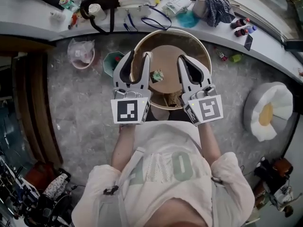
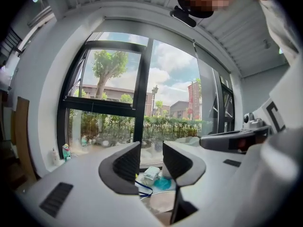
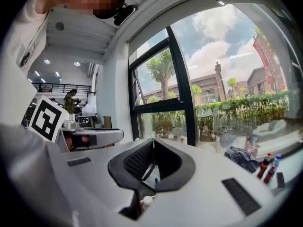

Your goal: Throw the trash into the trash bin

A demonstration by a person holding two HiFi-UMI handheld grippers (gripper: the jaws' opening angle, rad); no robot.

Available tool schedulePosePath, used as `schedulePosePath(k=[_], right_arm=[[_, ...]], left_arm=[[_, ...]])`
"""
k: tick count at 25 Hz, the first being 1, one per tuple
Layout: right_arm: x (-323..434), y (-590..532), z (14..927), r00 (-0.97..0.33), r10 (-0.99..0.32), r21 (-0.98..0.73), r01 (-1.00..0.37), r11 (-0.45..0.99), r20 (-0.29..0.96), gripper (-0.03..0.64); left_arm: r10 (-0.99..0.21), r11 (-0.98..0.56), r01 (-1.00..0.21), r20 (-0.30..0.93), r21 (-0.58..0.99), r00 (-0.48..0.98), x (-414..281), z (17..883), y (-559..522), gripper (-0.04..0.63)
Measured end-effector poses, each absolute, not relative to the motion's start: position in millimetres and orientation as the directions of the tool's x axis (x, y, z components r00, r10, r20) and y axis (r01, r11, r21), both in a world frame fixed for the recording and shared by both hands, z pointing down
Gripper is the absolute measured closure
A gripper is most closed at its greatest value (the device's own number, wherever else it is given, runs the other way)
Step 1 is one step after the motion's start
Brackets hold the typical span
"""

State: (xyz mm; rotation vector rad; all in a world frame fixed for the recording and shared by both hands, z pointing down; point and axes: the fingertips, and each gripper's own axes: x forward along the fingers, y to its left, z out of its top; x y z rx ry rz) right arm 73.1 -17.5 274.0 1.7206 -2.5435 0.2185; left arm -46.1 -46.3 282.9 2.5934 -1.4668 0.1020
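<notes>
In the head view a round tan trash bin (image 1: 204, 52) with a brown inner lid stands on the floor in front of me. A small crumpled green-and-white piece of trash (image 1: 156, 75) lies on that lid. My left gripper (image 1: 137, 56) hovers over the bin's left side, open, with nothing between its jaws (image 2: 151, 161). My right gripper (image 1: 184, 59) hangs over the bin's right side, shut and empty, its tips touching (image 3: 153, 143). The trash sits between the two grippers, apart from both.
A cluttered sill runs along the window: a white cup (image 1: 95, 9), a checked cloth (image 1: 215, 6), a teal item (image 1: 188, 19), small bottles (image 1: 241, 26). On the floor stand a pink bucket (image 1: 81, 53), a green container (image 1: 112, 60) and an egg-shaped cushion (image 1: 267, 112).
</notes>
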Motion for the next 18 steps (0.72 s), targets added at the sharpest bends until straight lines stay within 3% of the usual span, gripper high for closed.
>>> schedulePosePath(k=[4, 6, 10, 12, 15, 18], right_arm=[[66, -29, 291, -0.407, -0.899, -0.094, -0.913, 0.397, 0.163, 0.601], [63, -37, 300, -0.419, -0.89, -0.094, -0.908, 0.409, 0.176, 0.601], [59, -44, 319, -0.413, -0.885, -0.092, -0.911, 0.402, 0.215, 0.601], [58, -44, 331, -0.409, -0.88, -0.102, -0.912, 0.396, 0.242, 0.601], [58, -45, 348, -0.412, -0.868, -0.107, -0.911, 0.398, 0.278, 0.601], [61, -46, 356, -0.403, -0.867, -0.107, -0.915, 0.389, 0.294, 0.601]], left_arm=[[-0.858, -0.497, -0.862, 0.094, 0.104, 0.505, -51, 291, -49, 0.47], [-0.869, -0.476, -0.875, 0.106, 0.084, 0.483, -57, 304, -55, 0.566], [-0.863, -0.458, -0.884, 0.196, 0.089, 0.466, -65, 357, -74, 0.575], [-0.847, -0.458, -0.88, 0.24, 0.124, 0.475, -67, 382, -82, 0.497], [-0.806, -0.47, -0.866, 0.318, 0.168, 0.499, -63, 420, -90, 0.458], [-0.732, -0.492, -0.843, 0.422, 0.217, 0.536, -49, 472, -88, 0.35]])
